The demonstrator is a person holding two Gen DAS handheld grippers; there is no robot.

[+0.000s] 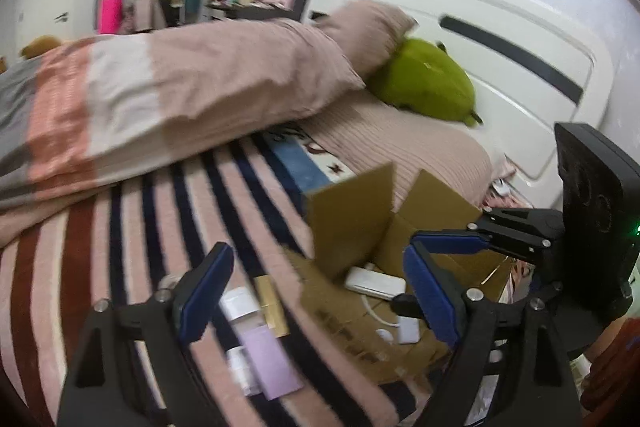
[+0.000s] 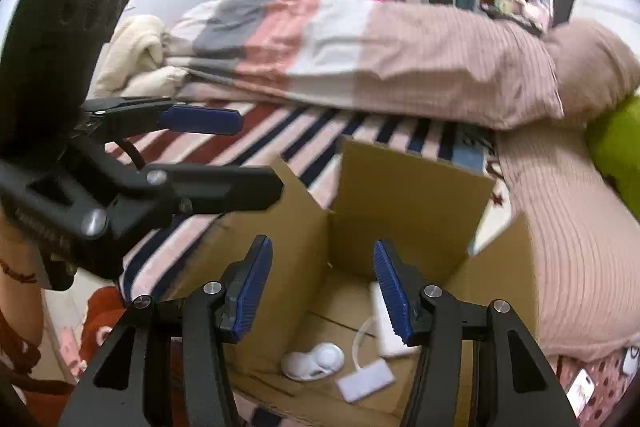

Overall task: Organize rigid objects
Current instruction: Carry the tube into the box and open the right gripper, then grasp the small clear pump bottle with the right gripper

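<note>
Left gripper: the black two-finger left gripper with blue pads (image 1: 316, 291) has its jaws spread wide with nothing between them, above the striped bedding and the near edge of the box.
Right gripper: the black two-finger right gripper with blue ribbed pads (image 2: 322, 287) is also spread apart and empty, poised over the box opening.
Items on the blanket: a flat lilac rectangular box (image 1: 272, 363) lies on the pink, navy and rust striped blanket (image 1: 100, 267), touching a white cylindrical bottle (image 1: 240, 307); a flat gold rectangular packet (image 1: 270, 301) lies just beside them, toward the box.
Box: the open brown cardboard box (image 2: 412, 203) sits on the bed with its flaps standing up.
Box contents: a white rectangular power bank (image 2: 386, 327), a small flat white adapter (image 2: 365, 381) on a white cable, and a white rounded plastic item (image 2: 314, 361), possibly an earbud case, lie on the box floor.
Beyond: a folded pink, white and grey quilt (image 1: 160, 95) lies across the bed, and a lime-green plush cushion (image 1: 428, 83) rests against the white headboard (image 1: 500, 39).
</note>
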